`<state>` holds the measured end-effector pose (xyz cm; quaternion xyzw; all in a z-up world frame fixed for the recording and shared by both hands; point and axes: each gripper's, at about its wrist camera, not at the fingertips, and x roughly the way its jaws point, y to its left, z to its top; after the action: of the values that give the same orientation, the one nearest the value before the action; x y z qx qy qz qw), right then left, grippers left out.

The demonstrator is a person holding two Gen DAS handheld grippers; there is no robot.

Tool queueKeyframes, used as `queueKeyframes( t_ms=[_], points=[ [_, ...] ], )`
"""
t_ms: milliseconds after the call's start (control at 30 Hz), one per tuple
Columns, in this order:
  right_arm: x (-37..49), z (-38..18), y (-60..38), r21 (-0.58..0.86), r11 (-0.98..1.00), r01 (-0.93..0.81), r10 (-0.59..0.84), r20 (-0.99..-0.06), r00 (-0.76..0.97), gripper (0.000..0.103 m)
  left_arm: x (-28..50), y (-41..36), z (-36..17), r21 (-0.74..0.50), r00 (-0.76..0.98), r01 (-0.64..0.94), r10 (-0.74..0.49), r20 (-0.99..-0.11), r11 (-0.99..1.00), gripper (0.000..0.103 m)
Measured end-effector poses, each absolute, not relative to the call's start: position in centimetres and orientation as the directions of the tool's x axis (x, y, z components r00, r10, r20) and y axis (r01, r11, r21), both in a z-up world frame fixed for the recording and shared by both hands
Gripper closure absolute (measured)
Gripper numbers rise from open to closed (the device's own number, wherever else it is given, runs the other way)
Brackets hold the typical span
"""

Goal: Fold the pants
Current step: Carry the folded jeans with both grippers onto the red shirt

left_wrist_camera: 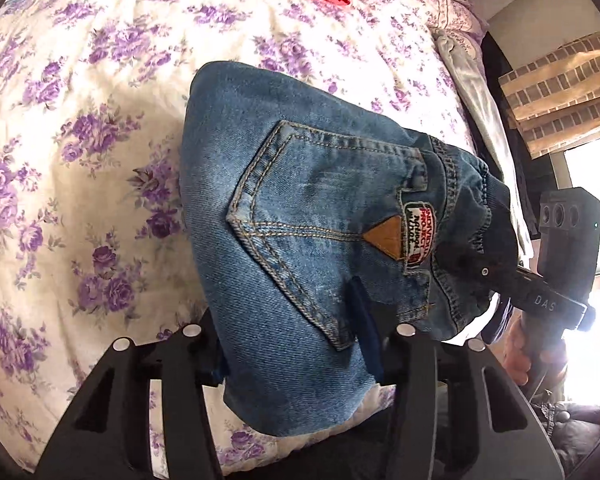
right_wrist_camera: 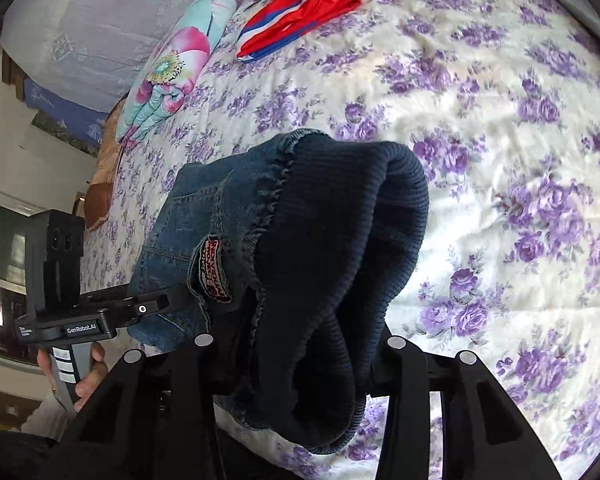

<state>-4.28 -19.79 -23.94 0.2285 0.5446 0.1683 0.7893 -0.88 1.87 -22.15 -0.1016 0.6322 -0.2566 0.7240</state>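
Folded blue denim pants [left_wrist_camera: 300,184] with a back pocket and a sewn patch hang just above the bed. My left gripper [left_wrist_camera: 292,356] is shut on the denim at the fold's lower edge, with cloth filling the gap between its fingers. In the right wrist view the left gripper [right_wrist_camera: 160,304] clamps the denim from the left. The pants' dark ribbed waistband [right_wrist_camera: 340,240] bulges up between the fingers of my right gripper [right_wrist_camera: 300,364], which is shut on it. The right gripper [left_wrist_camera: 496,280] also shows in the left wrist view, at the waistband end.
A cream bedspread with purple flowers [left_wrist_camera: 100,160] lies under everything. A red and blue garment [right_wrist_camera: 300,12] and a flowered quilt roll [right_wrist_camera: 172,68] lie at the far side. A brick-pattern curtain [left_wrist_camera: 560,88] and a bright window stand beyond the bed's edge. A hand [right_wrist_camera: 88,376] holds the left gripper's handle.
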Motion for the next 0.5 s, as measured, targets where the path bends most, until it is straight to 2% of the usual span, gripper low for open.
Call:
queueKeyframes(
  t_ms=[267,500],
  points=[
    [0.2,-18.6,-19.6,0.514,0.852,-0.103,0.506,-0.755,0.418,0.06,1.9,3.3,-17.6,-0.485,0.187,0.25,-0.533,-0.825,0.838,0.056],
    [13.3,-14.0,-22.3,0.496,0.86,-0.119,0.484,-0.721,0.496,0.06,16.5,1.6,-13.6,-0.453,0.24,0.297,-0.525,-0.816,0.841,0.056]
  ],
)
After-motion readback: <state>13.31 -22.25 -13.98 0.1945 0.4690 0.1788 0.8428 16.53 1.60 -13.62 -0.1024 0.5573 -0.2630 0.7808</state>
